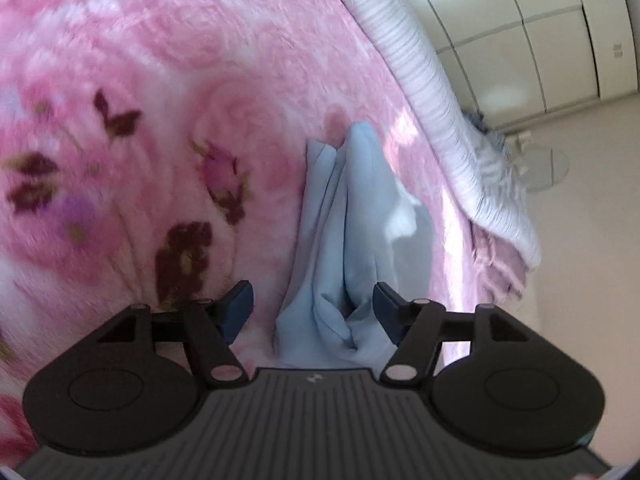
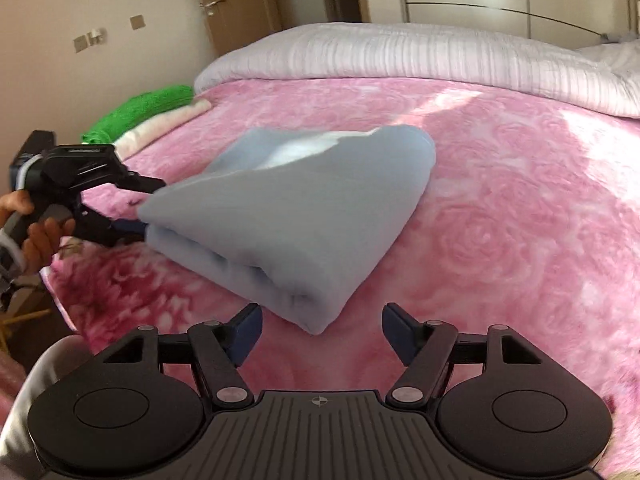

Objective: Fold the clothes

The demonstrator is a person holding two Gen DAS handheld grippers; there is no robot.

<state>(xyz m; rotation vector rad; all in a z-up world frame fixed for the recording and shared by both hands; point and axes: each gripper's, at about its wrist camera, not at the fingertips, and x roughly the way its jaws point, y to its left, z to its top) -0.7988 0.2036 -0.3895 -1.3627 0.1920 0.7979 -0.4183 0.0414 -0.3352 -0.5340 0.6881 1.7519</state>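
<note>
Both grippers stand released. Left gripper [image 1: 313,307] has its jaws spread on either side of the near end of the light blue folded cloth [image 2: 296,216], pads not pressing on it. Right gripper [image 2: 322,330] gapes empty just short of the cloth's nearest corner. That cloth lies folded in layers on the pink floral blanket [image 2: 500,220], well apart from a green towel [image 2: 148,110] and a striped white duvet [image 2: 400,56] along the far side.
</note>
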